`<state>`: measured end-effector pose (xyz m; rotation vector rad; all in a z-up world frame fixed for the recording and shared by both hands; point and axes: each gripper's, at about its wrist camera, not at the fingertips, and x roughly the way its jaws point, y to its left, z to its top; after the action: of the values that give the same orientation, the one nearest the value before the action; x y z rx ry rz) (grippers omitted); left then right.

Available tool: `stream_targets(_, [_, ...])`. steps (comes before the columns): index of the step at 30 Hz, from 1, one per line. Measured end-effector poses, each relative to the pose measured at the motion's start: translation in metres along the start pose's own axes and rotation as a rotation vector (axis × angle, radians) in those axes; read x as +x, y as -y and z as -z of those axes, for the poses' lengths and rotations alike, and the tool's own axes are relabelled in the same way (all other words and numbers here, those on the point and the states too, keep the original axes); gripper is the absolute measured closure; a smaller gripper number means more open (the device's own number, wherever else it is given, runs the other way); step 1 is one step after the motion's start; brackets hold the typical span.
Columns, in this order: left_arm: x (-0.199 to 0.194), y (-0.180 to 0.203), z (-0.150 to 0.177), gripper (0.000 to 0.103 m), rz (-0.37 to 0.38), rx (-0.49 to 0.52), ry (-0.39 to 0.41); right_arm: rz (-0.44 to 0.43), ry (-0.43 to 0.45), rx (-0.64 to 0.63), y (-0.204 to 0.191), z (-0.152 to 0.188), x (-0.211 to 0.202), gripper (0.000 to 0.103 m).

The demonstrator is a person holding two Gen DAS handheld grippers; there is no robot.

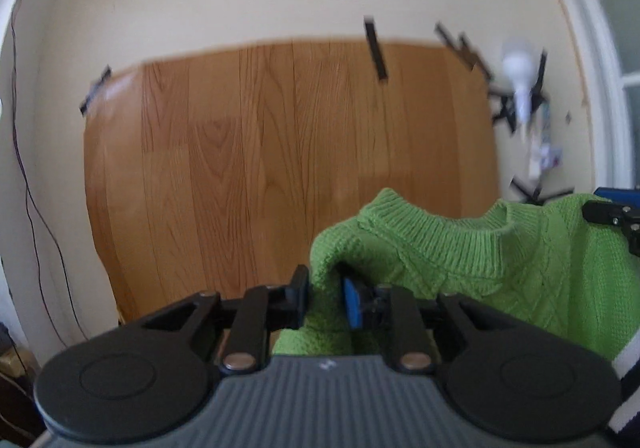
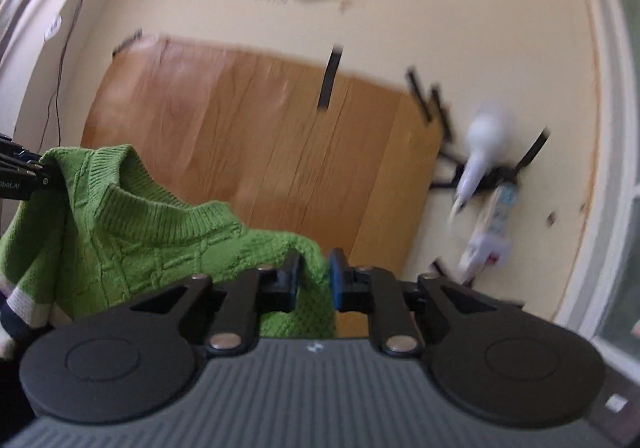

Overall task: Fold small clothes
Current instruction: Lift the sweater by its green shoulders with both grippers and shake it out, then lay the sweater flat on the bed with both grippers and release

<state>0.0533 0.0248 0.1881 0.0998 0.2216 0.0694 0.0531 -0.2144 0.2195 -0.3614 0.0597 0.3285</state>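
While the left wrist camera looks ahead, the left gripper (image 1: 326, 302) sits low in the middle of the picture. Its two fingers are close together, with only a small gap. A bunch of the green sweater (image 1: 460, 248) fills that gap. I cannot tell if the pads are pressing on the wool or just sitting next to it. From that bunch the sweater goes off to the right, up off the tabletop (image 1: 160, 7). Its ribbed collar (image 1: 440, 236) is in the middle and faces up. A brown wood-look mat (image 1: 240, 167) is taped down ahead of the gripper and a bit to the left. Nothing lies on the part we can see.

In the right wrist camera, the right gripper (image 2: 314, 282) is also low in the middle. Its fingers have a small gap too, and the other shoulder of the sweater hangs down between them. Here as well, I cannot tell if the pads squeeze it. The sweater goes off to the left, and the left gripper shows at the far left edge, right by the cloth. The walls and mat look smeared, so the hands seem to be moving fast.

The thing that matters most is this: the sweater's long way runs side to side, from one gripper to the other. Each hand is at one shoulder, so neither is nearer. The mat is in front and lower down. I think the next job is to lay the sweater flat on the mat, and both hands should go forward together so it does not twist.
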Motion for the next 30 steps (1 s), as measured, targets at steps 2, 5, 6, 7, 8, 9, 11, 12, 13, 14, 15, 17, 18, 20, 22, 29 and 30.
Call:
stream_targets(2, [0.062, 0.013, 0.049, 0.077, -0.069, 0.067, -0.2, 0.011, -0.125, 0.03, -0.005, 0.034, 0.035, 0.055])
stream_targets(5, [0.093, 0.0, 0.117, 0.082, -0.027, -0.027, -0.421, -0.024, -0.225, 0.127, -0.001, 0.078, 0.026, 0.053])
stream_targets(6, [0.091, -0.006, 0.133, 0.08, -0.007, -0.041, -0.437, -0.033, -0.242, 0.135, -0.001, 0.09, 0.014, 0.052])
stream_targets(7, [0.086, -0.011, 0.145, 0.08, -0.015, -0.035, -0.441, -0.042, -0.261, 0.133, 0.0, 0.1, 0.002, 0.052])
stream_targets(8, [0.079, -0.016, 0.156, 0.08, -0.026, -0.026, -0.438, -0.038, -0.285, 0.137, -0.002, 0.107, -0.015, 0.051])
stream_targets(9, [0.071, -0.023, 0.164, 0.079, -0.025, -0.023, -0.44, -0.035, -0.307, 0.149, -0.003, 0.115, -0.03, 0.049])
stream_targets(11, [0.06, -0.037, 0.174, 0.076, -0.013, -0.039, -0.449, -0.052, -0.35, 0.208, 0.003, 0.131, -0.059, 0.031])
stream_targets(12, [0.054, -0.043, 0.176, 0.071, 0.0, -0.051, -0.448, -0.076, -0.375, 0.254, 0.005, 0.139, -0.074, 0.025])
stream_targets(13, [0.046, -0.047, 0.18, 0.067, 0.014, -0.065, -0.446, -0.096, -0.395, 0.295, 0.005, 0.145, -0.088, 0.015])
stream_targets(14, [0.039, -0.051, 0.182, 0.059, 0.03, -0.076, -0.444, -0.099, -0.409, 0.329, 0.004, 0.153, -0.101, 0.014])
stream_targets(15, [0.037, -0.056, 0.181, 0.053, 0.045, -0.082, -0.441, -0.096, -0.425, 0.352, 0.001, 0.16, -0.112, 0.014])
stream_targets(17, [0.028, -0.058, 0.186, 0.05, 0.064, -0.082, -0.442, -0.06, -0.47, 0.37, -0.023, 0.171, -0.122, 0.013])
stream_targets(18, [0.026, -0.059, 0.185, 0.047, 0.074, -0.078, -0.444, -0.042, -0.495, 0.348, -0.034, 0.176, -0.124, 0.015])
stream_targets(20, [0.026, -0.058, 0.19, 0.043, 0.082, -0.074, -0.455, -0.035, -0.508, 0.32, -0.047, 0.179, -0.122, 0.035])
stream_targets(22, [0.032, -0.059, 0.183, 0.043, 0.09, -0.068, -0.47, 0.073, -0.504, 0.232, -0.049, 0.163, -0.111, 0.09])
stream_targets(29, [0.027, -0.078, 0.181, 0.043, 0.102, -0.113, -0.477, 0.724, -0.432, 0.104, 0.098, 0.151, -0.098, 0.096])
stream_targets(30, [0.028, -0.08, 0.183, 0.043, 0.114, -0.119, -0.501, 0.742, -0.45, 0.195, 0.116, 0.15, -0.097, 0.095])
